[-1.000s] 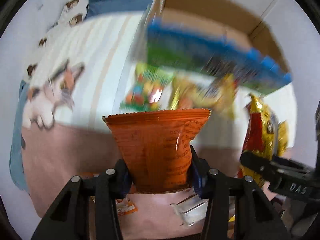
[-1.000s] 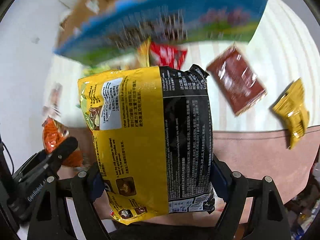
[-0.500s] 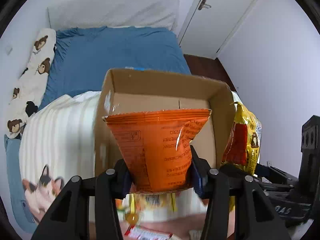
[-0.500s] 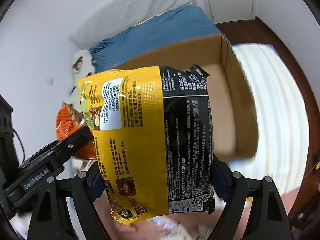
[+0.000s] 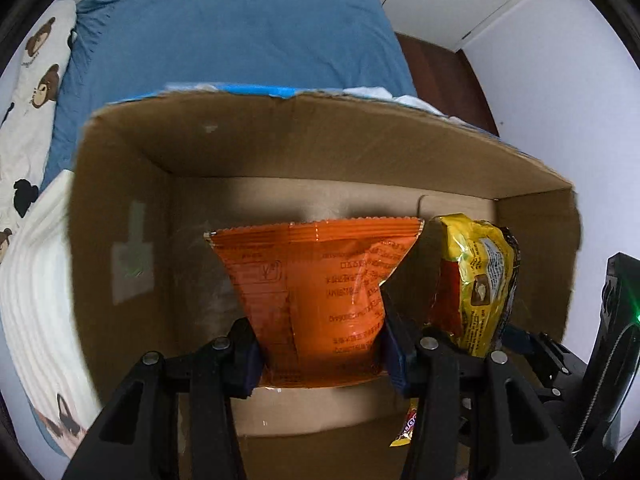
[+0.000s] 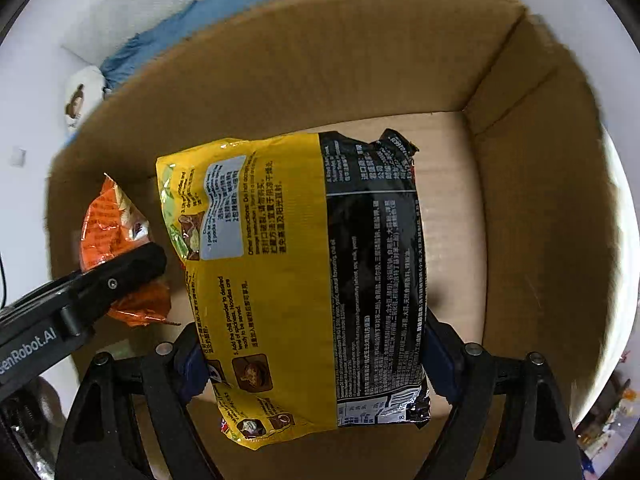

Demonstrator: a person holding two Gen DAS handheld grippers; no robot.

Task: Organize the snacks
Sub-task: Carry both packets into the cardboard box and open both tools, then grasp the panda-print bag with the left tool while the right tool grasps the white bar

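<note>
Fingers of the left gripper (image 5: 320, 354) pinch an orange packet (image 5: 316, 296); right gripper (image 6: 312, 364) fingers clamp a yellow-black noodle pack (image 6: 304, 280) printed "Other Instructions"

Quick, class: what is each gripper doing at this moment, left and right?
Left gripper: closed on the orange snack packet, above the cardboard box.
Right gripper: closed on the yellow and black noodle packet, over the same box.

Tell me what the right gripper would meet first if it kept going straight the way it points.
Probably the bare floor of the cardboard box. The right gripper, shut on the yellow and black noodle packet, points down into the box, so the packet's far end would likely touch first. Depth is hard to judge.
</note>
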